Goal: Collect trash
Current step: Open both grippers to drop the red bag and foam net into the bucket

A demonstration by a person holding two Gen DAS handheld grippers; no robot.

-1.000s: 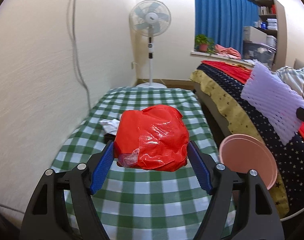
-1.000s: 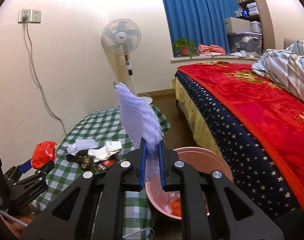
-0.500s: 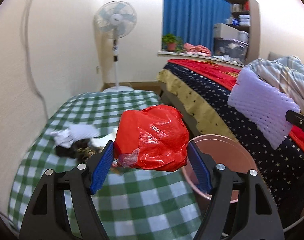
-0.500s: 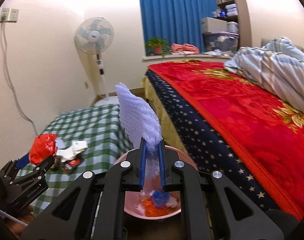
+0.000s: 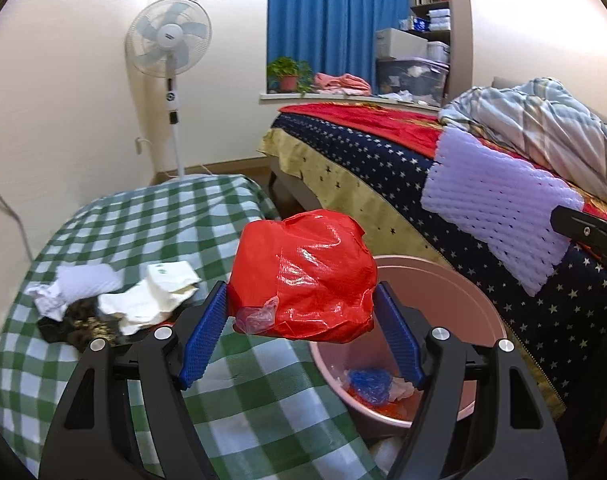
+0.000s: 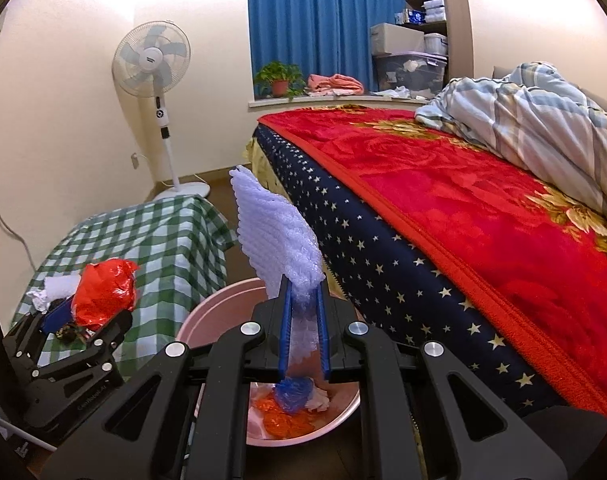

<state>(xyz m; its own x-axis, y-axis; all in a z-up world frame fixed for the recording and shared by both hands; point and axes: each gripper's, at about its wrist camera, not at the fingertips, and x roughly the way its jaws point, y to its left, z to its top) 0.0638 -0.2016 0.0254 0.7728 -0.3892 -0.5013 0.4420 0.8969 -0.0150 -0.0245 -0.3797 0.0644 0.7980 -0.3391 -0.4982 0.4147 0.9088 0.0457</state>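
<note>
My left gripper (image 5: pixel 301 312) is shut on a crumpled red plastic bag (image 5: pixel 303 274), held above the table edge beside the pink bin (image 5: pixel 463 312). From the right wrist view the same red plastic bag (image 6: pixel 103 294) shows in the left gripper (image 6: pixel 89 314) at lower left. My right gripper (image 6: pixel 303 300) is shut on a white foam net sheet (image 6: pixel 277 232), which stands up over the pink bin (image 6: pixel 215 308). That foam net sheet (image 5: pixel 499 216) also appears at the right of the left wrist view. Blue, orange and white scraps lie in the bin.
A green checked table (image 5: pixel 151 224) carries white crumpled paper (image 5: pixel 151 296) and a dark wrapper (image 5: pixel 75 326). A bed with a red blanket (image 6: pixel 463 208) runs along the right. A standing fan (image 5: pixel 169 48) is by the far wall.
Both grippers have swung to the right and sunk toward the pink bin. The bin's inside and its scraps have come into view. Both grips are unchanged.
</note>
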